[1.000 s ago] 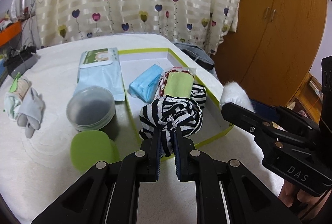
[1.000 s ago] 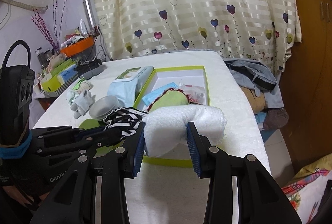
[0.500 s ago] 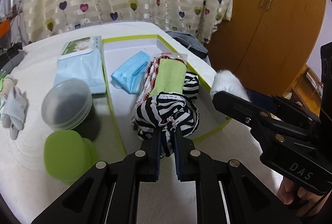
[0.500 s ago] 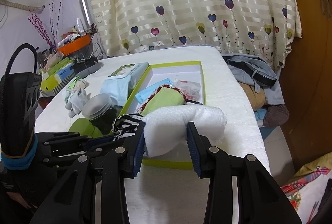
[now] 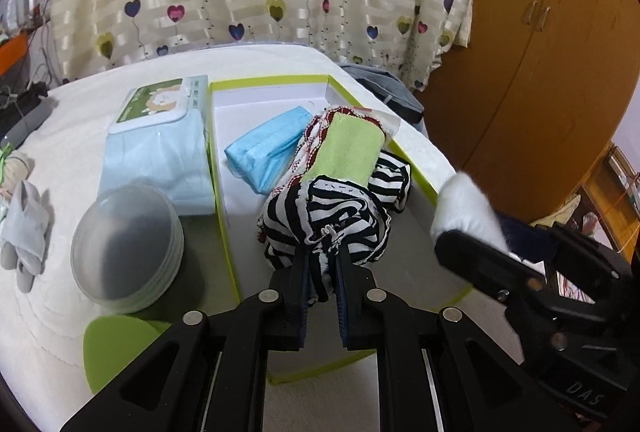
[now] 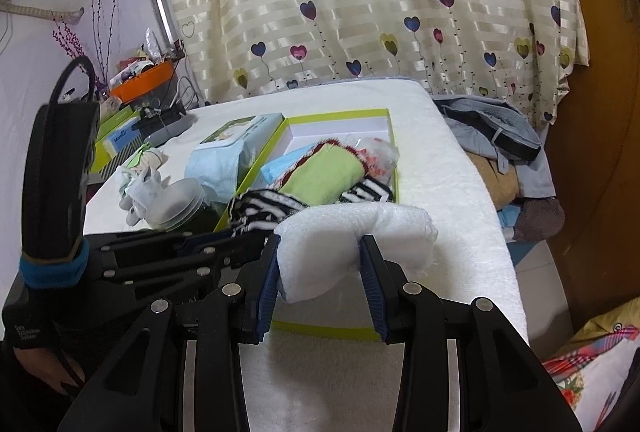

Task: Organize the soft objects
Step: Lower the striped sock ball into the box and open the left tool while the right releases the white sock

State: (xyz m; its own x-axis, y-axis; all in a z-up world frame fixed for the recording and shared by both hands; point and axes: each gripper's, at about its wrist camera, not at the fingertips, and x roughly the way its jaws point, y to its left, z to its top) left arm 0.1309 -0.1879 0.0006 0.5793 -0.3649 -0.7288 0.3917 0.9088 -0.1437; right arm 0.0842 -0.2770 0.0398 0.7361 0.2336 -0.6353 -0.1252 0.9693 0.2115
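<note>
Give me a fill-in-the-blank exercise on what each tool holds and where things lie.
1. The left tool is shut on the black-and-white ____ cloth.
2. The right tool grips a rolled ____ towel.
3. The blue masks lie inside the green-rimmed ____.
4. The wipes pack lies ____ the box, on the bed.

Missing words: striped; white; box; outside

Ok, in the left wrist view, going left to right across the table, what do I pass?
Grey sock → clear round container → blue mask pack → striped cloth in the left gripper → white towel in the right gripper.
</note>
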